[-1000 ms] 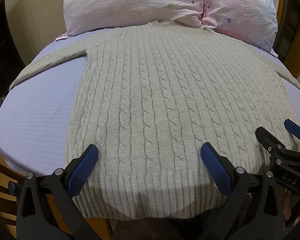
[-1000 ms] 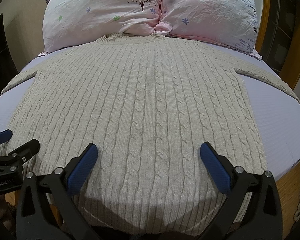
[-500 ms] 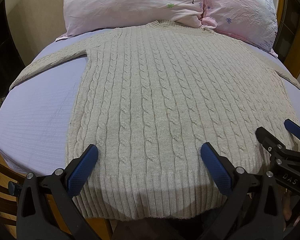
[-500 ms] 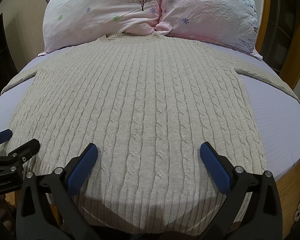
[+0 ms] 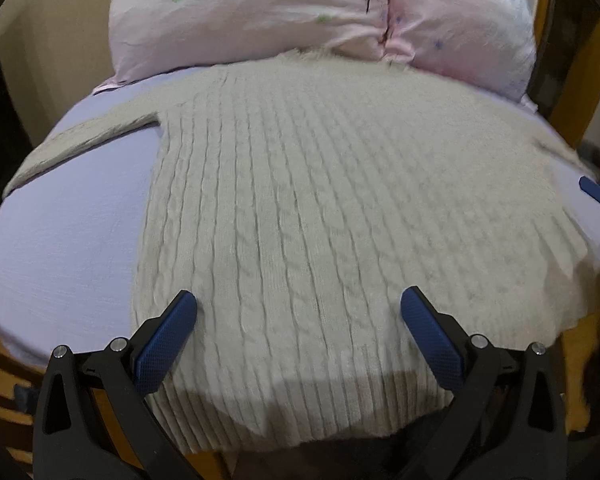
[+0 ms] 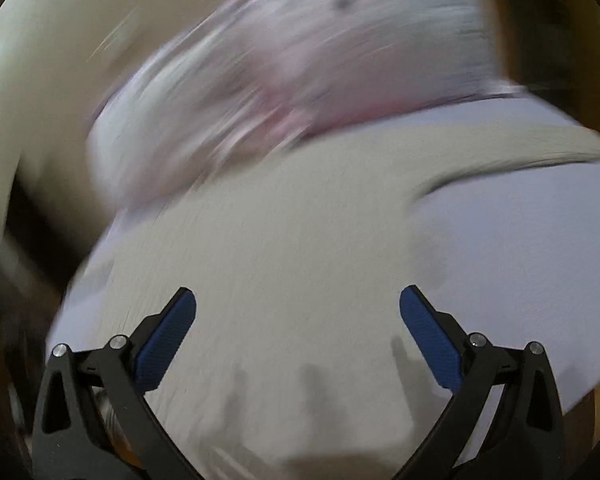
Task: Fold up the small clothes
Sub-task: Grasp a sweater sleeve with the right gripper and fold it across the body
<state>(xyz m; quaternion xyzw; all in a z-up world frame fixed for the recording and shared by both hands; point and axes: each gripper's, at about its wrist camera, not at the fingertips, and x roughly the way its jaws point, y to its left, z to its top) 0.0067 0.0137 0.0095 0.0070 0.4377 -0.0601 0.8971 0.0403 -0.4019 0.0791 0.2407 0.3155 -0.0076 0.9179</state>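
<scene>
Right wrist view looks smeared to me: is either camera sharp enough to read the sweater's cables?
Right wrist view: heavy motion blur, the beige cable-knit sweater shows no cable pattern and the pink pillows are streaks. Left wrist view: mildly soft, cables readable at centre, a shadow across the ribbed hem, fisheye bending at the edges.

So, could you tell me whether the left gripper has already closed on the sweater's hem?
No, the left gripper is wide open above the sweater, gripping nothing.
</scene>
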